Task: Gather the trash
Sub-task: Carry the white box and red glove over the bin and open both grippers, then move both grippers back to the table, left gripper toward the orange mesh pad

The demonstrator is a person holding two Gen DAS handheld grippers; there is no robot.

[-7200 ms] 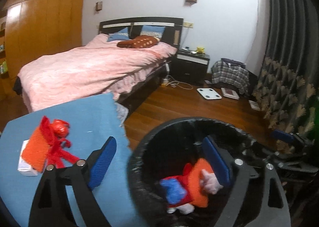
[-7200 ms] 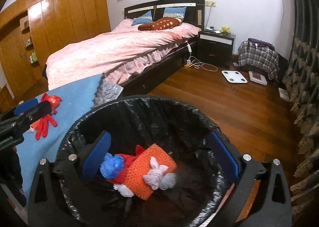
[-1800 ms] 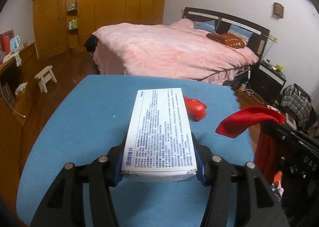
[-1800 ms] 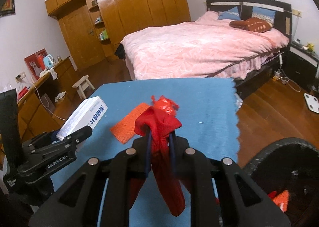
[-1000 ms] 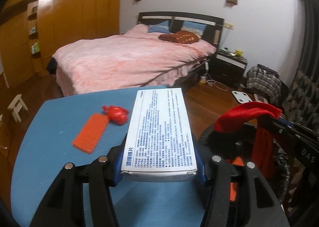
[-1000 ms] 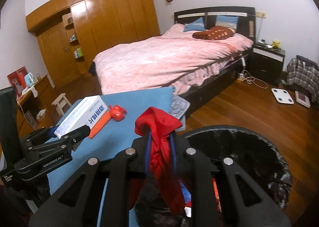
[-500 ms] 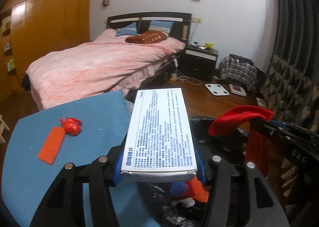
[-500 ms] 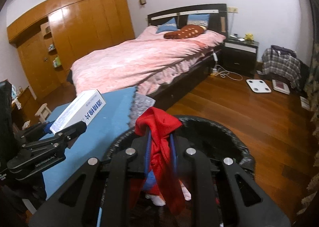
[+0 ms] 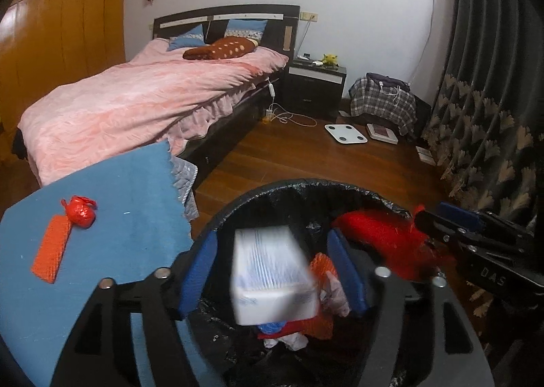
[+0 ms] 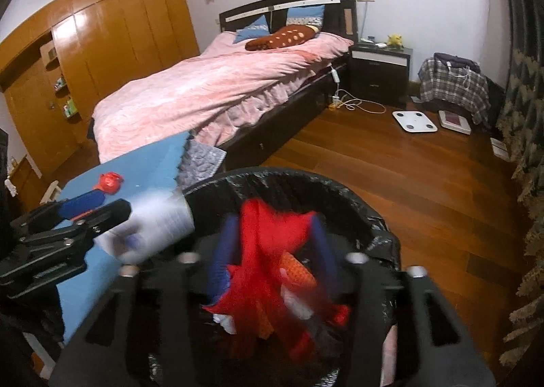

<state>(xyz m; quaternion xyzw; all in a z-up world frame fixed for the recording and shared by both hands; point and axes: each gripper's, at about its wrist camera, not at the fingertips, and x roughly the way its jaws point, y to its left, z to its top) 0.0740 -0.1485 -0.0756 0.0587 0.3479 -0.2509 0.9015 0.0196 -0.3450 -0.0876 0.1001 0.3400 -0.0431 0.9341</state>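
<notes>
Both grippers hang over the black-lined trash bin point(image 9: 306, 185), which holds orange, blue and white scraps. My left gripper point(image 9: 272, 271) is opening. The white printed box point(image 9: 272, 280) shows blurred between its blue pads point(image 9: 195, 273), clear of both and dropping into the bin. My right gripper point(image 10: 273, 251) is opening too. The red cloth point(image 10: 268, 251) slips down, blurred, between its spread pads toward the bin point(image 10: 272, 173). In the left wrist view the red cloth point(image 9: 377, 237) hangs beside the right gripper's fingers point(image 9: 455, 217). The box point(image 10: 153, 227) shows by the left gripper's tip.
On the blue table point(image 9: 129, 217) at left lie an orange mesh piece point(image 9: 51, 251) and a red balled wrapper point(image 9: 80, 213). A pink-covered bed point(image 9: 136, 98) stands behind. A scale point(image 9: 345, 133) lies on the wood floor, with curtains point(image 9: 482, 98) at right.
Both grippers swung from over the table to above the bin and sank a little. Both have let go: the box has left the left pads and the red cloth is sliding from the right.
</notes>
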